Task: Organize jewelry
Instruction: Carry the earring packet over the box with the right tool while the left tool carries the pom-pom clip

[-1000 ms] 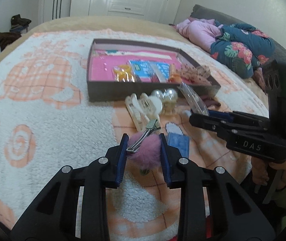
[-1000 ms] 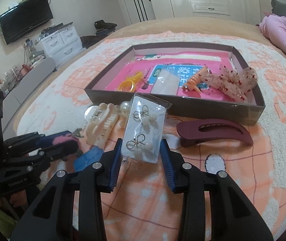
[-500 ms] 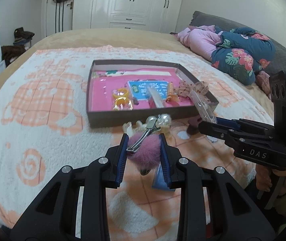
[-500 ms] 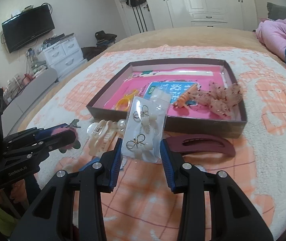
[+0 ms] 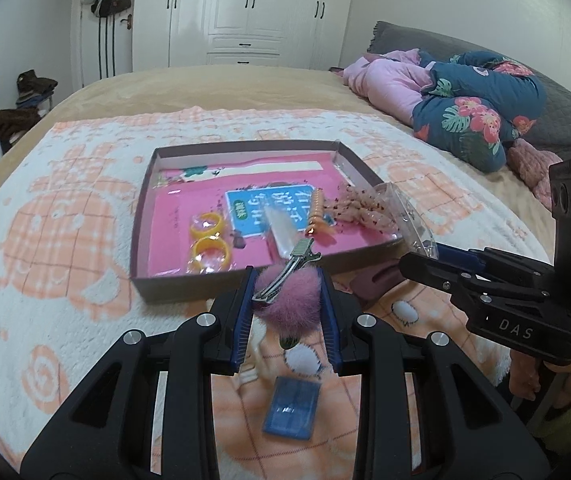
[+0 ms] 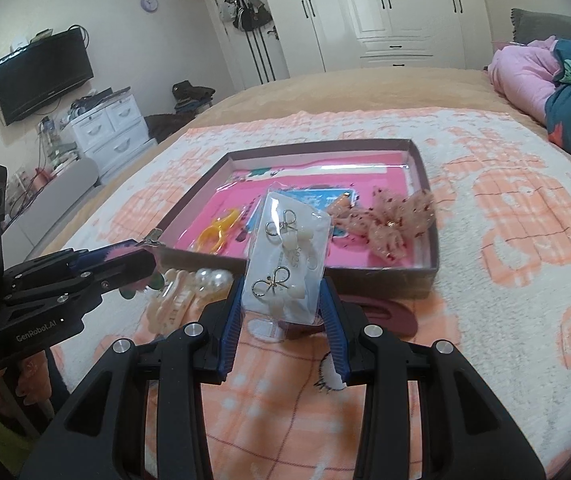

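Observation:
My left gripper [image 5: 287, 294] is shut on a pink pom-pom hair clip [image 5: 291, 300] with a silver metal clasp, held above the near wall of the brown box [image 5: 141, 216]. My right gripper [image 6: 283, 300] is shut on a clear earring packet [image 6: 289, 264] with two bow earrings, also above the box's near wall [image 6: 385, 278]. The box has a pink floor holding yellow rings [image 5: 207, 240], an orange clip [image 5: 316, 210] and a spotted scrunchie [image 6: 395, 220]. Each gripper shows in the other's view: the left gripper [image 6: 141, 252] and the right gripper [image 5: 417, 256].
On the orange and white blanket [image 5: 45, 320] before the box lie a cream claw clip [image 6: 171, 304], pearl pieces [image 6: 213, 278], a maroon hair clip [image 6: 389, 314] and a blue square packet [image 5: 291, 408]. Folded pink and floral bedding [image 5: 457, 108] lies far right.
Both grippers rose and moved forward toward the box with their loads; the loose items on the blanket now sit below and behind the fingertips.

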The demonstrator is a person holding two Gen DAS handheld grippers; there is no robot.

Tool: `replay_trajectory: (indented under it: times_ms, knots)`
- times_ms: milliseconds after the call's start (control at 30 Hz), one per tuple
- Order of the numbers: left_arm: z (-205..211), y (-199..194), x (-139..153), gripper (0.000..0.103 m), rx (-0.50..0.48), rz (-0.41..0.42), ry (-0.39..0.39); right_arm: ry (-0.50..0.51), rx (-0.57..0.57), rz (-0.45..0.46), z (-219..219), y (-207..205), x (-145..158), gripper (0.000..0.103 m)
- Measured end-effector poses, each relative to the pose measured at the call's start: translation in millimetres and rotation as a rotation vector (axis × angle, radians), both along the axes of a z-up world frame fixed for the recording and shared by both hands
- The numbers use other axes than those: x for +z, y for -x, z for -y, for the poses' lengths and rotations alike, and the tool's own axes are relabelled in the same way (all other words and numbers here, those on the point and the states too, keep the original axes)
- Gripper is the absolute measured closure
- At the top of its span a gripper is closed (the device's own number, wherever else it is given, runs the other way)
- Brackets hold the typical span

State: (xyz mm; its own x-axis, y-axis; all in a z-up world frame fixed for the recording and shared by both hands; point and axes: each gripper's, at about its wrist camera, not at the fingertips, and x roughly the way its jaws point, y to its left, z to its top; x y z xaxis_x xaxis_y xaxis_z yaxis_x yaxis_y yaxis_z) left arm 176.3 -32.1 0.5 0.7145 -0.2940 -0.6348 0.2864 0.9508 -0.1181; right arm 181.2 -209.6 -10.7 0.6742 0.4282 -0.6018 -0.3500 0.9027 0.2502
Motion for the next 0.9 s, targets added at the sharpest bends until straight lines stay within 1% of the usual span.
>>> replay_trajectory:
  times_ms: [233, 567, 900]
  knots:
    - [9.8, -13.6, 2.0, 0.081, -0.012, 0.012, -0.009, -0.002, -0.034, 0.014, 11.8, -8.6, 2.3, 0.067]
    - [14.2, -32.9, 0.1, 0.081, -0.006, 0.009, 0.003, -0.021, -0.081, 0.012, 30.1, -24.9, 5.4, 0.067]
    - [17.7, -56.4, -1.4, 0.081, 0.007, 0.004, 0.013, -0.028, -0.106, 0.016, 35.7, -41.3, 9.1, 0.067]
